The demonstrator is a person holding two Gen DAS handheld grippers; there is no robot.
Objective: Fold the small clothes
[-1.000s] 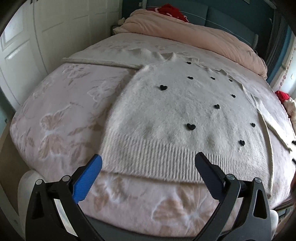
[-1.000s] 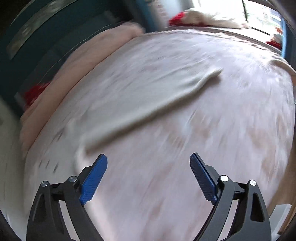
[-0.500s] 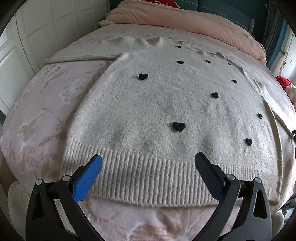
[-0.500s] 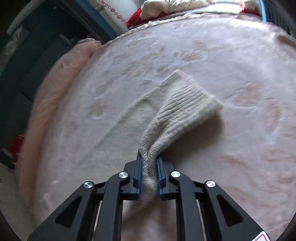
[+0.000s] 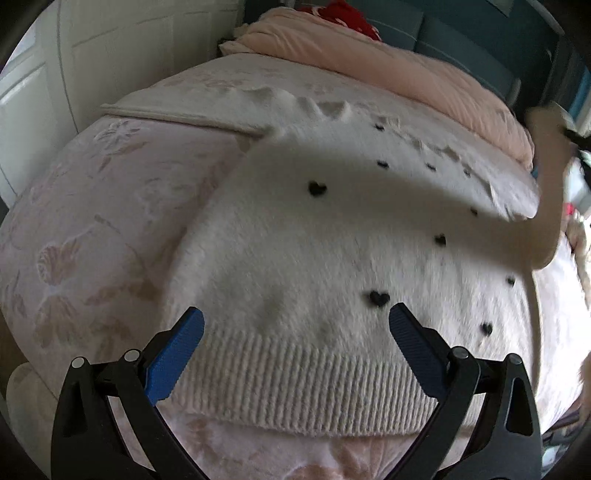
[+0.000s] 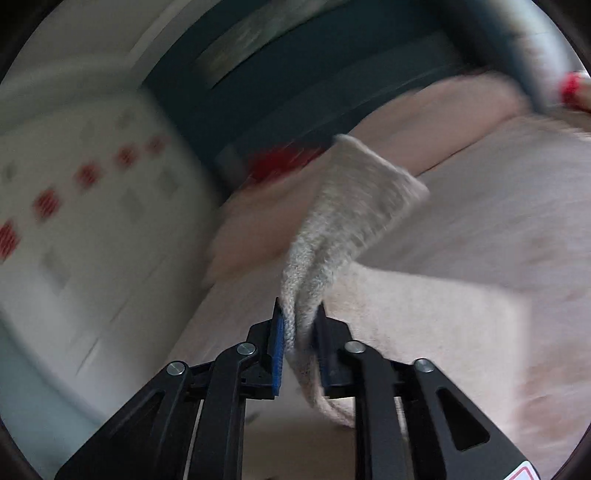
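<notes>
Gripping one sleeve (image 6: 354, 206), right tongs (image 6: 299, 332).

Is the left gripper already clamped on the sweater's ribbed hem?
No. The left gripper is wide open above the ribbed hem of the sweater, with nothing between its blue fingers.

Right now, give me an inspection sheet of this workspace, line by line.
Surface: bed with pale pink floral cover.
Job's things: cream sweater with black hearts lies flat, ribbed hem nearest; its right sleeve is lifted off the bed.
Clutter: pink duvet bunched at the head end, red item on it.
Grippers: left gripper open, above the hem; right gripper shut on the sleeve near its cuff.
Cables: nothing seen.
Surroundings: white panelled doors, dark teal headboard.
</notes>
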